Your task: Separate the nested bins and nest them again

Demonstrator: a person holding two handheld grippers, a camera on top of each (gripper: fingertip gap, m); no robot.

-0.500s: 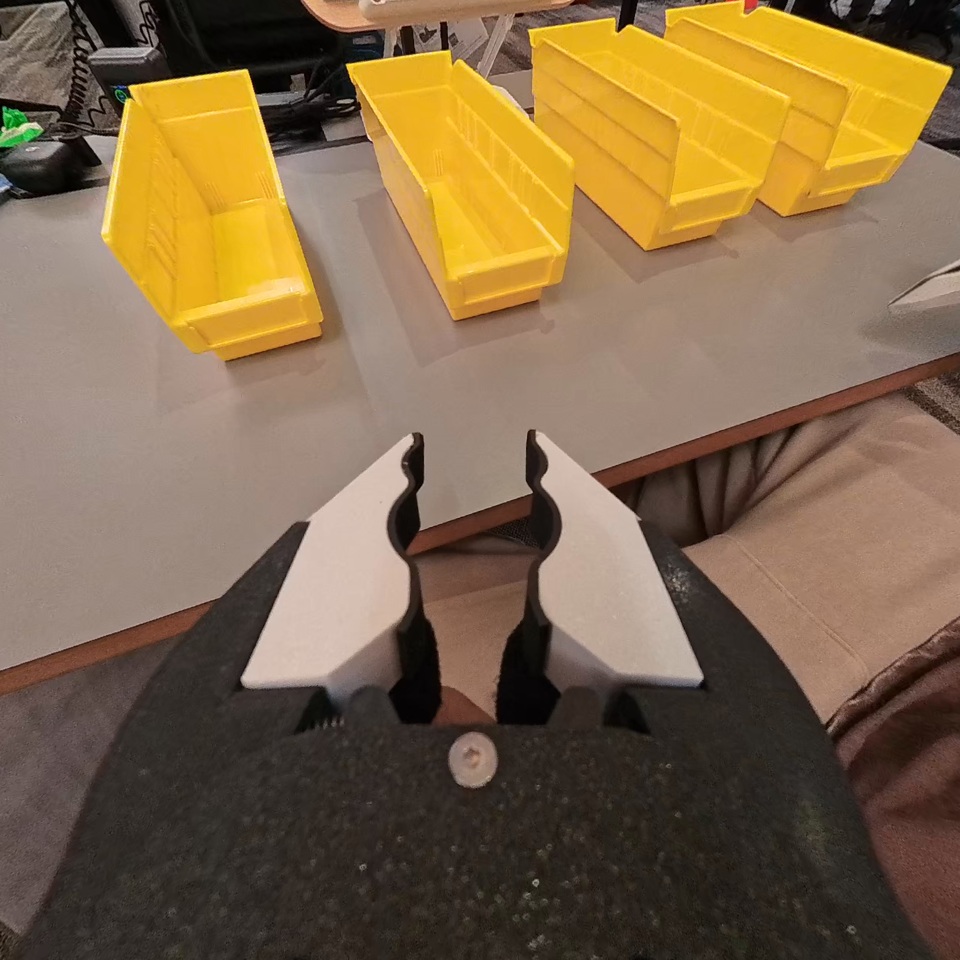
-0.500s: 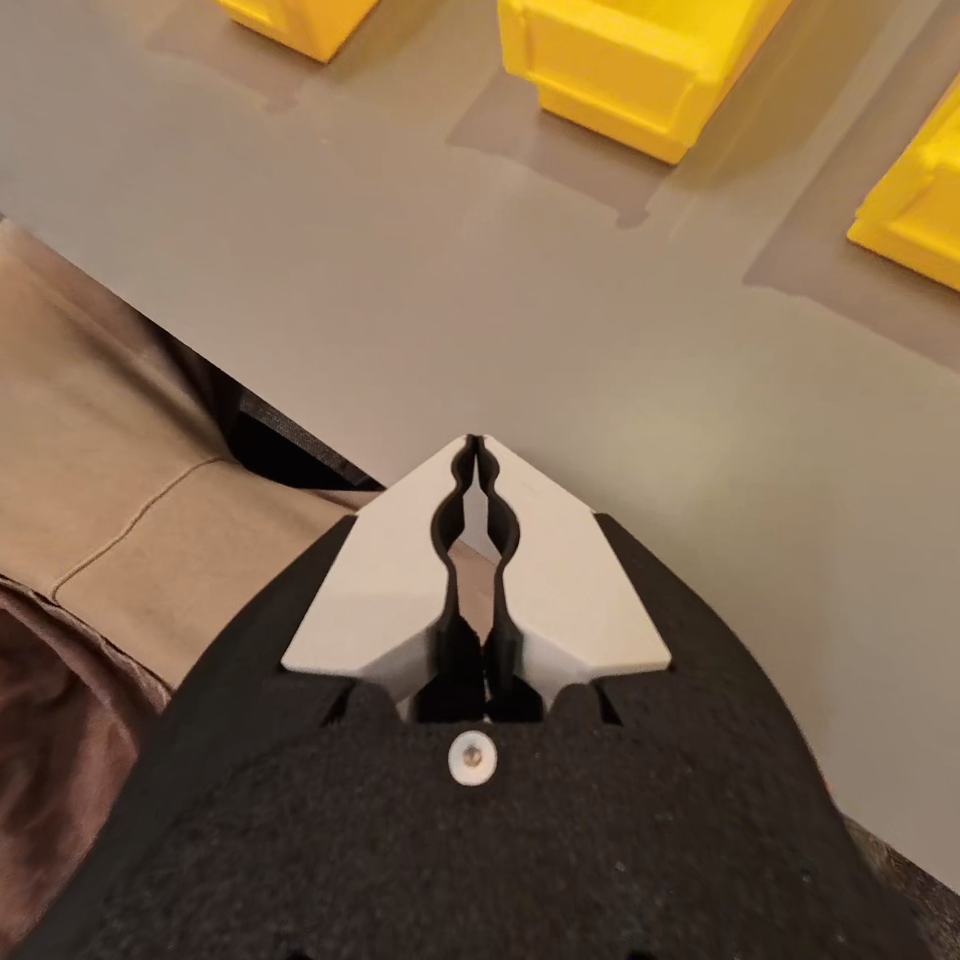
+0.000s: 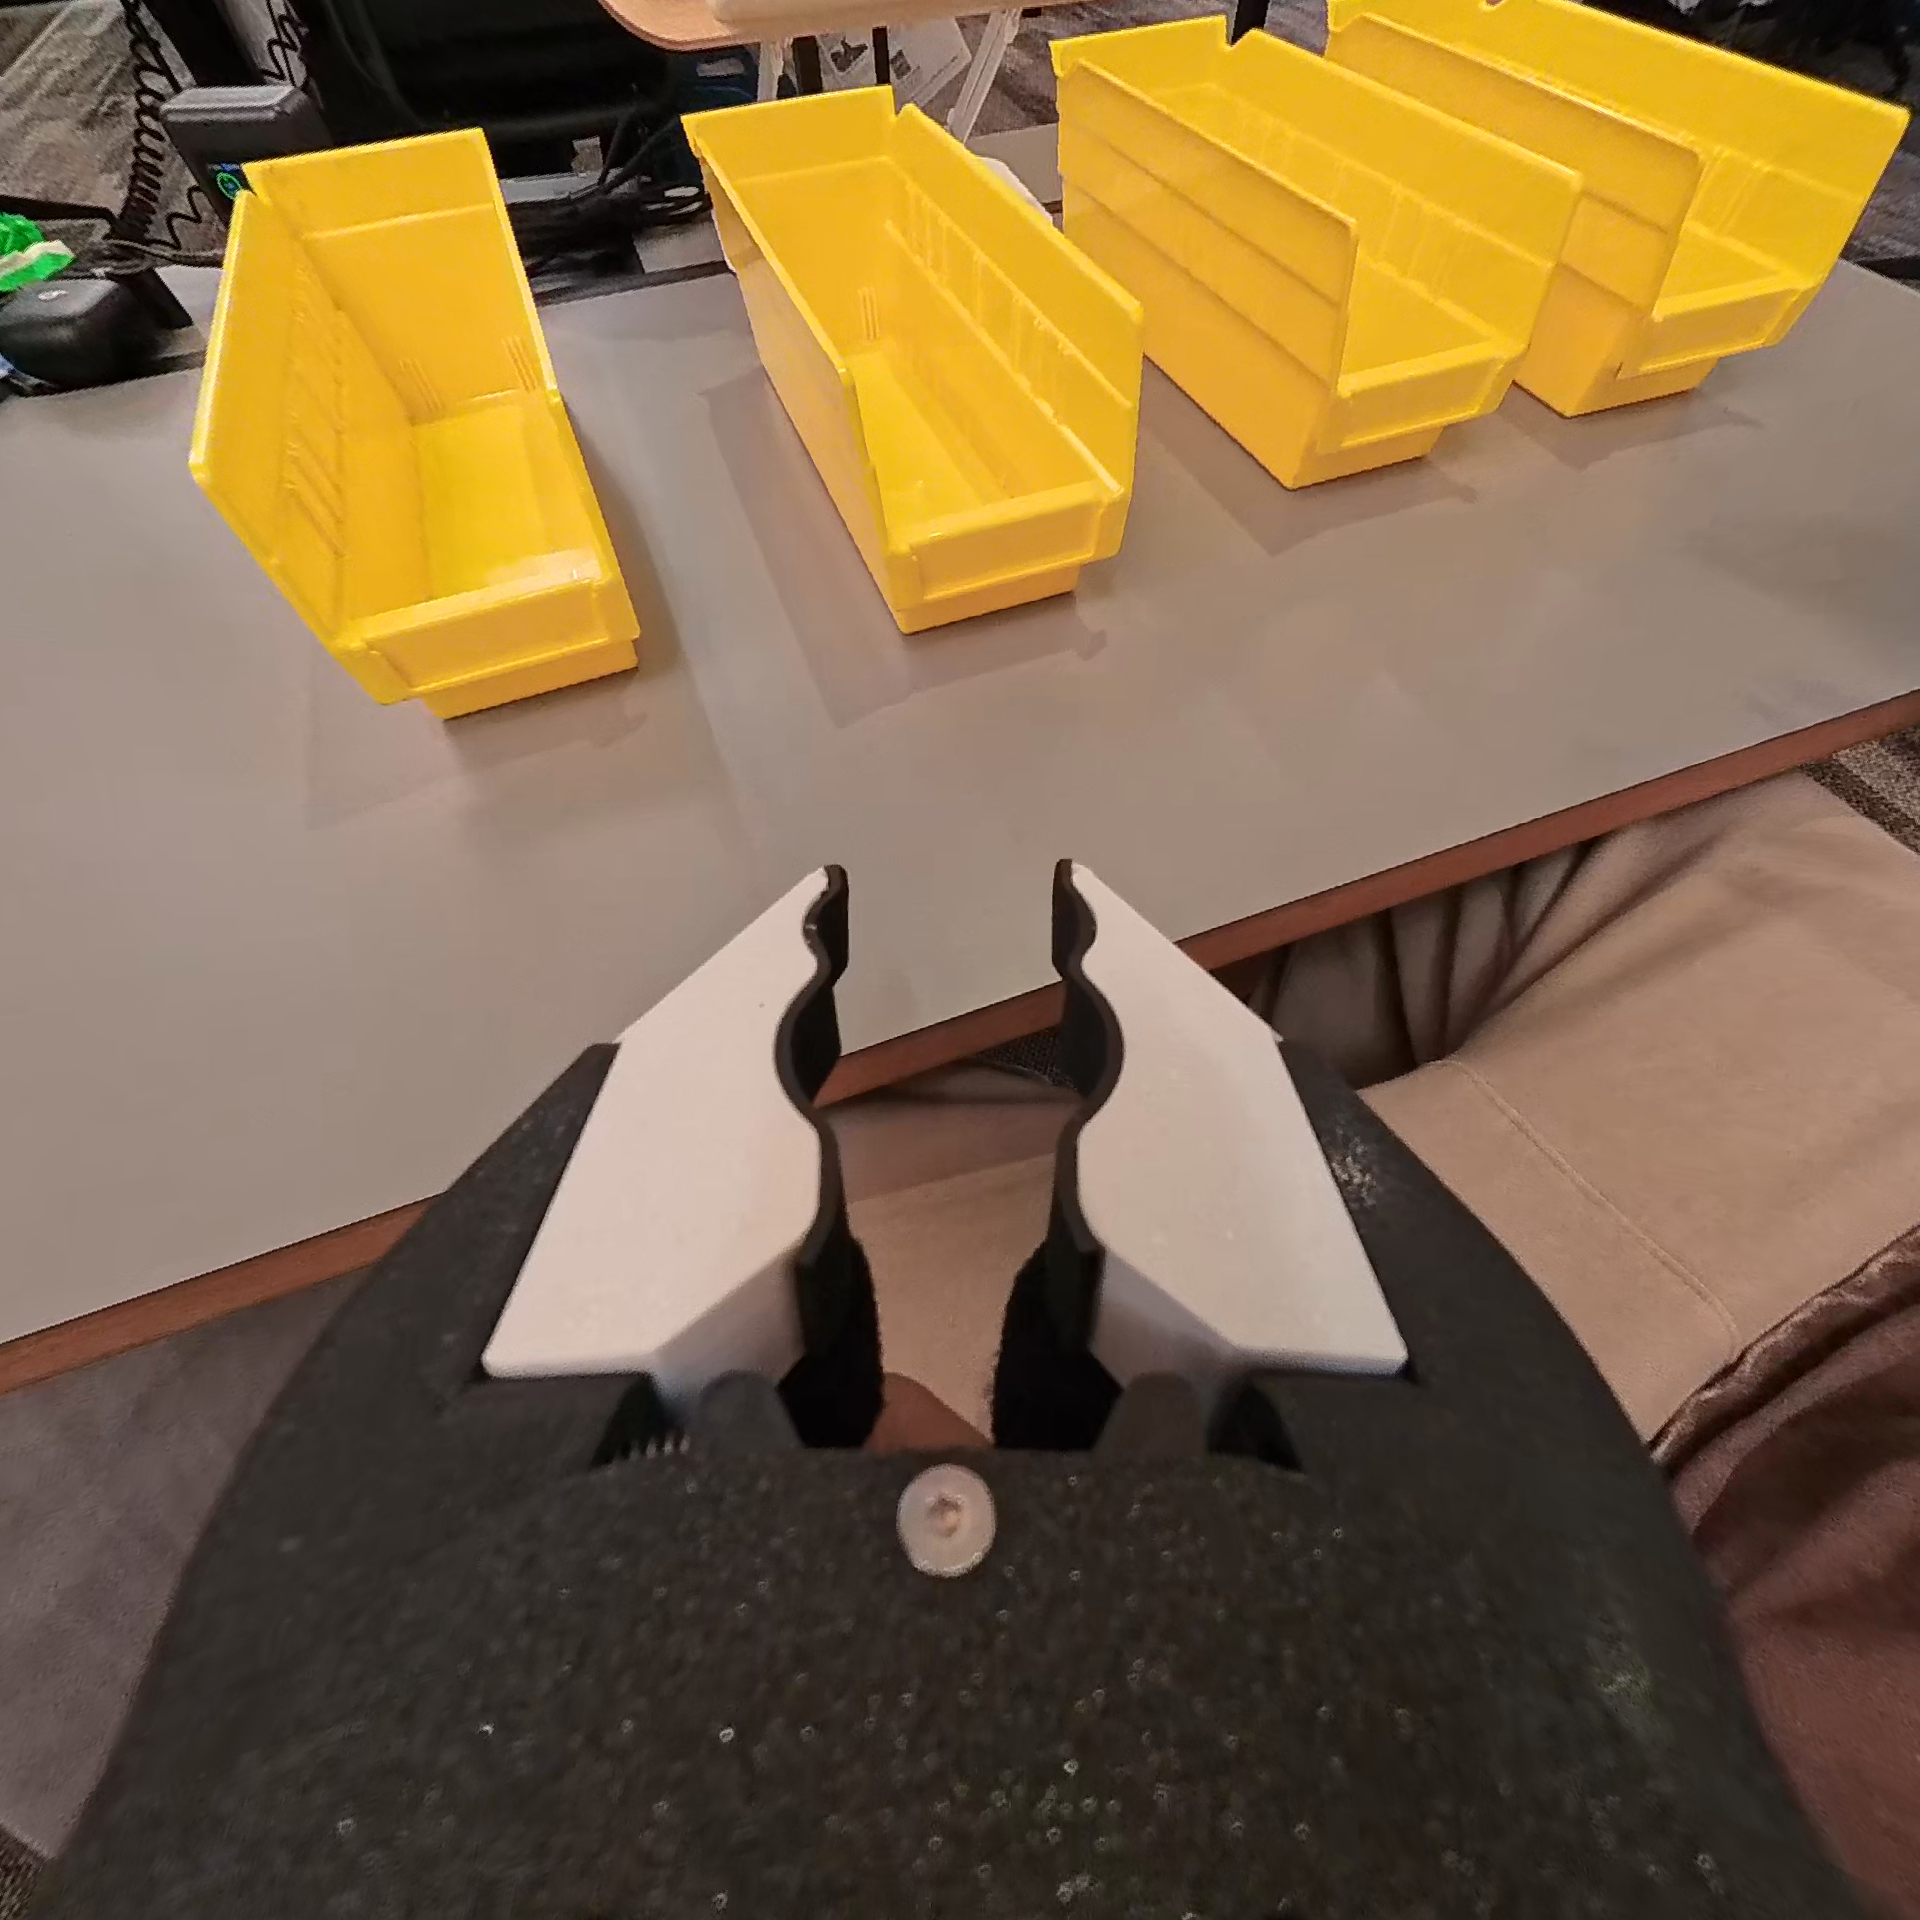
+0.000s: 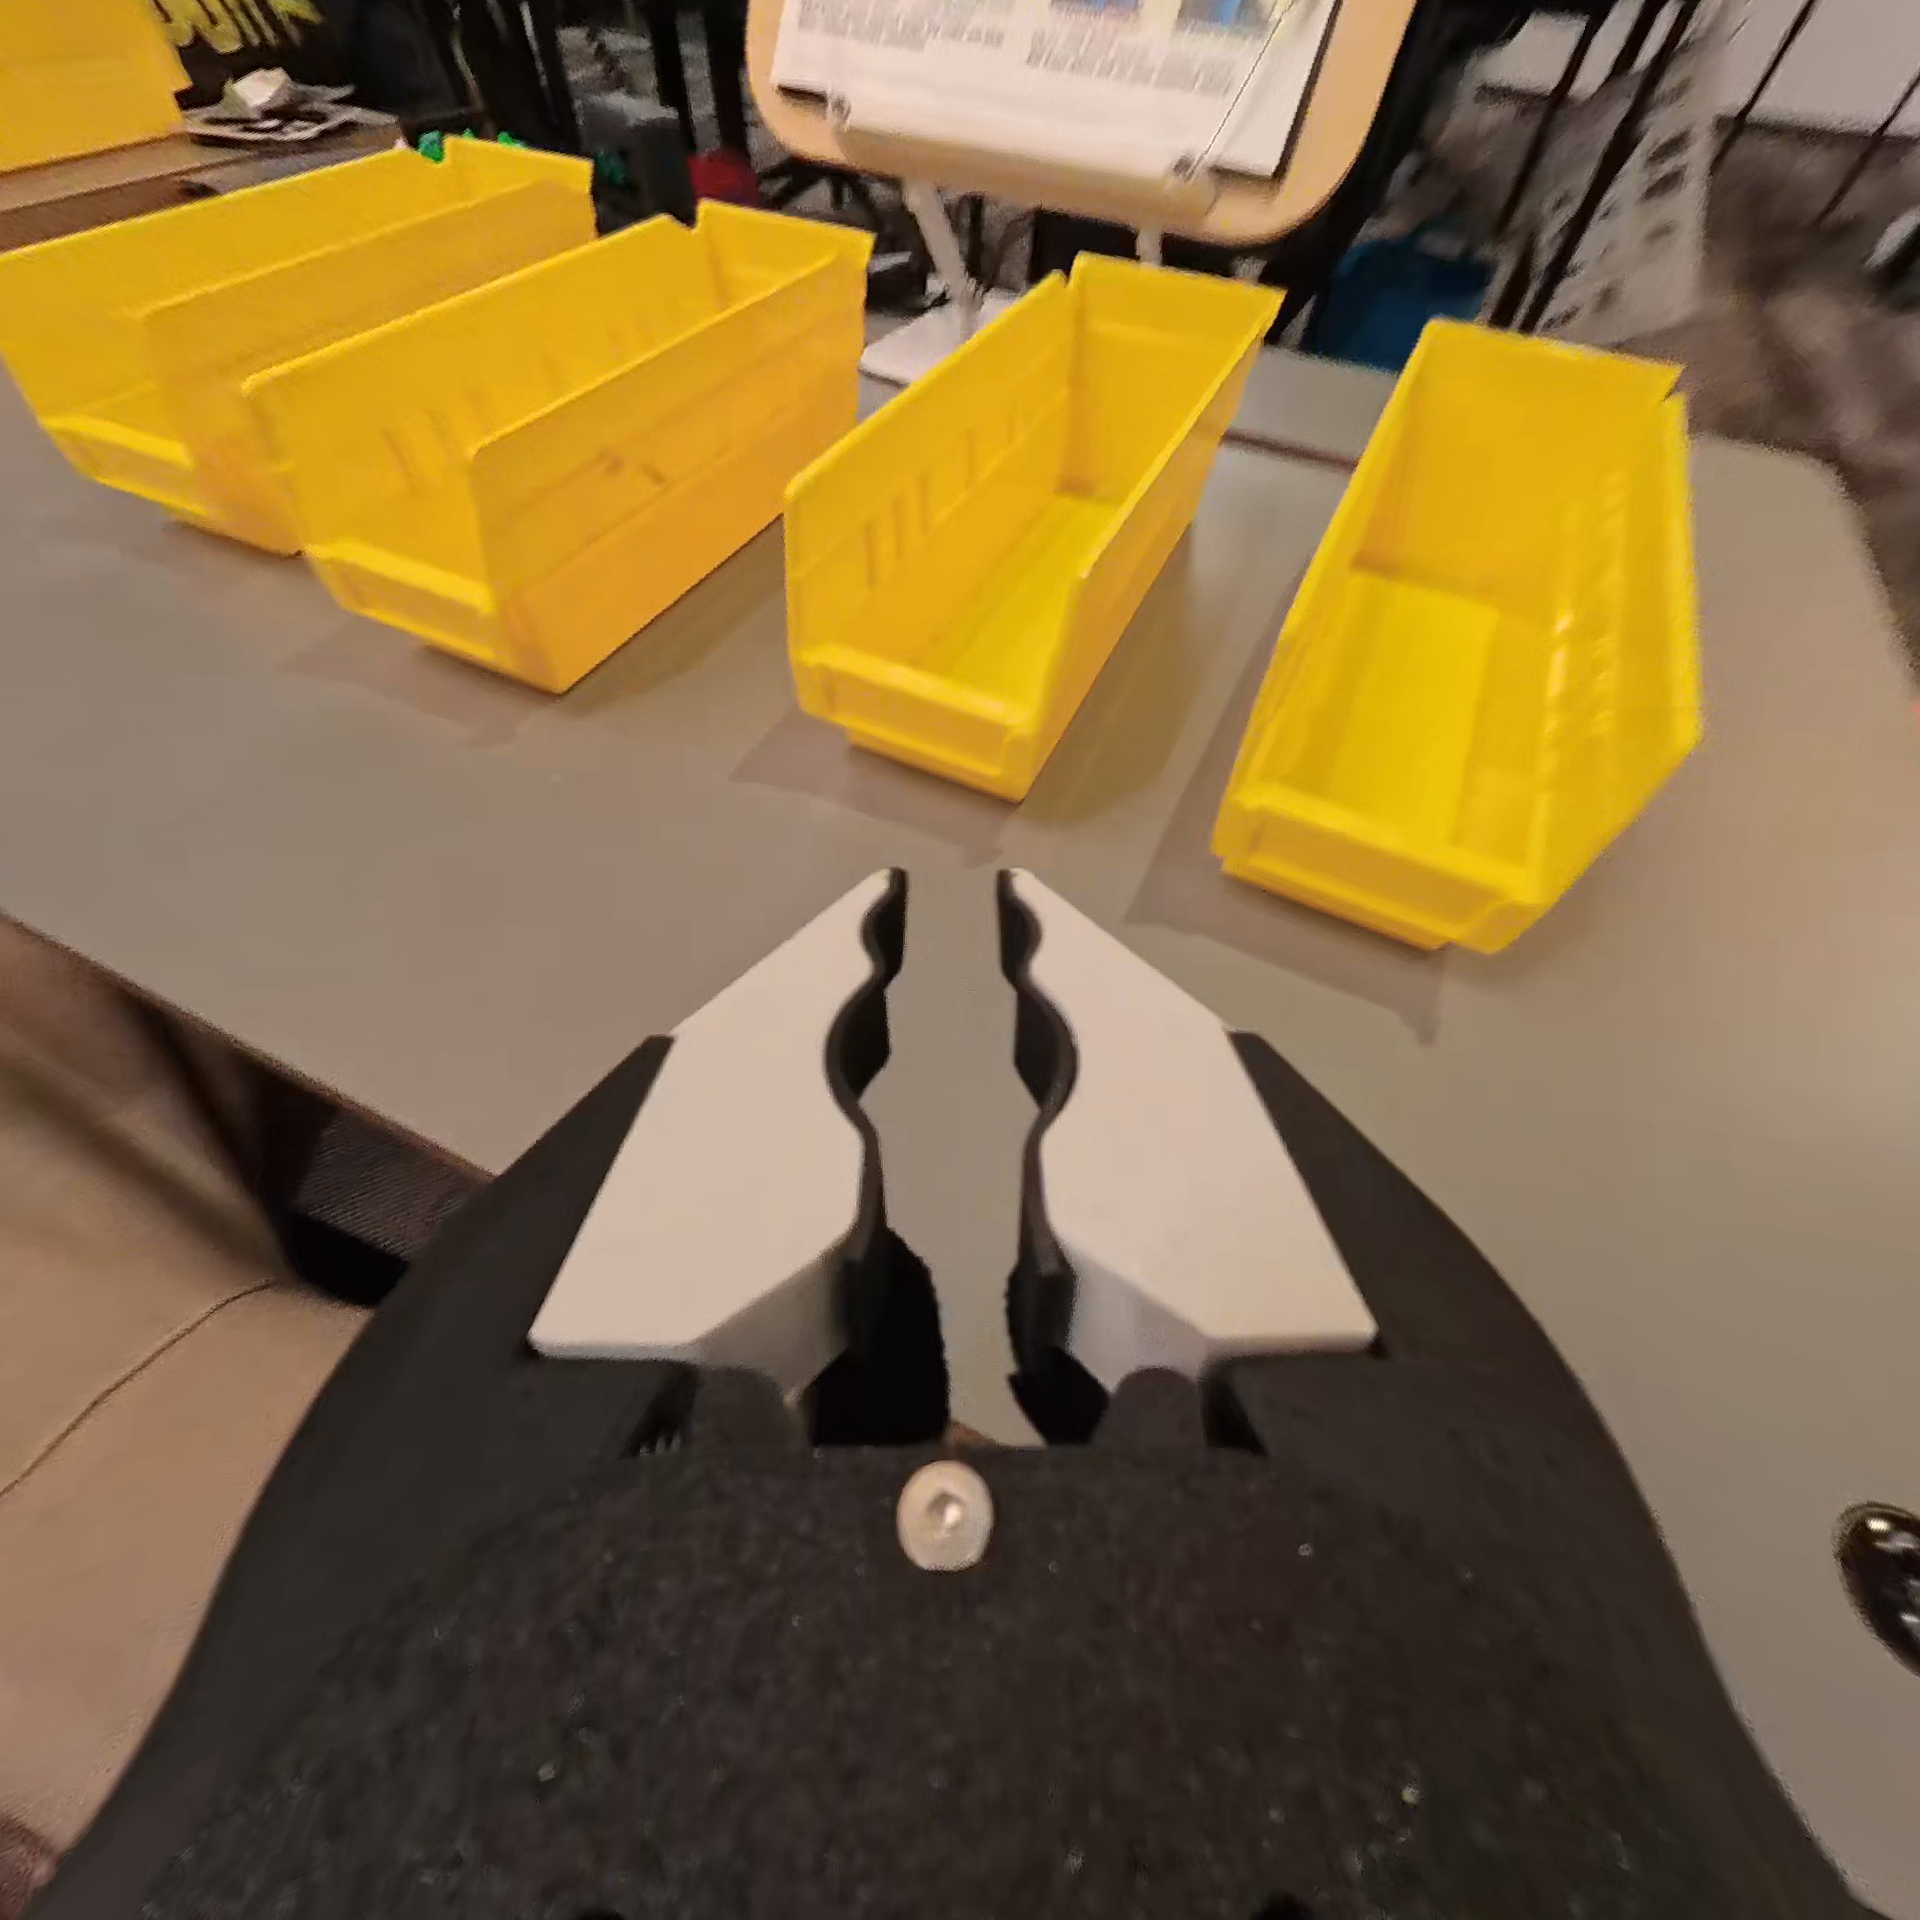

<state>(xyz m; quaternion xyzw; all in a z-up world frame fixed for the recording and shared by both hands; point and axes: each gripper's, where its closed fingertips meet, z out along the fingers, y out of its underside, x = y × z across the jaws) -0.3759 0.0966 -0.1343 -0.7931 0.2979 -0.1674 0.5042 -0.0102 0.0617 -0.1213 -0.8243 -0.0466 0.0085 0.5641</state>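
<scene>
In the left wrist view, two single yellow bins (image 3: pixel 416 447) (image 3: pixel 935 395) stand on the grey table (image 3: pixel 312 935). Two nested yellow stacks (image 3: pixel 1299 301) (image 3: pixel 1683 208) stand to their right. My left gripper (image 3: pixel 948 894) is open and empty, over the table's front edge and well short of the bins. In the right wrist view, two single bins (image 4: pixel 1475 644) (image 4: pixel 1018 530) stand at the right and two nested stacks (image 4: pixel 561 468) (image 4: pixel 187 343) at the left. My right gripper (image 4: pixel 951 894) is open by a narrow gap and empty, above the bare table in front of the single bins.
A person's legs in beige trousers (image 3: pixel 1558 1091) are at the table's front edge. A phone with a coiled cord (image 3: pixel 208 114) and a black object (image 3: pixel 62 322) sit at the back left. A board on a white stand (image 4: pixel 1039 83) is behind the table. The table's right corner (image 4: pixel 1766 447) is near the rightmost bin.
My right gripper has tilted up from looking down at the table to facing the bins, and its jaws have gone from shut to slightly open. The left gripper has barely moved.
</scene>
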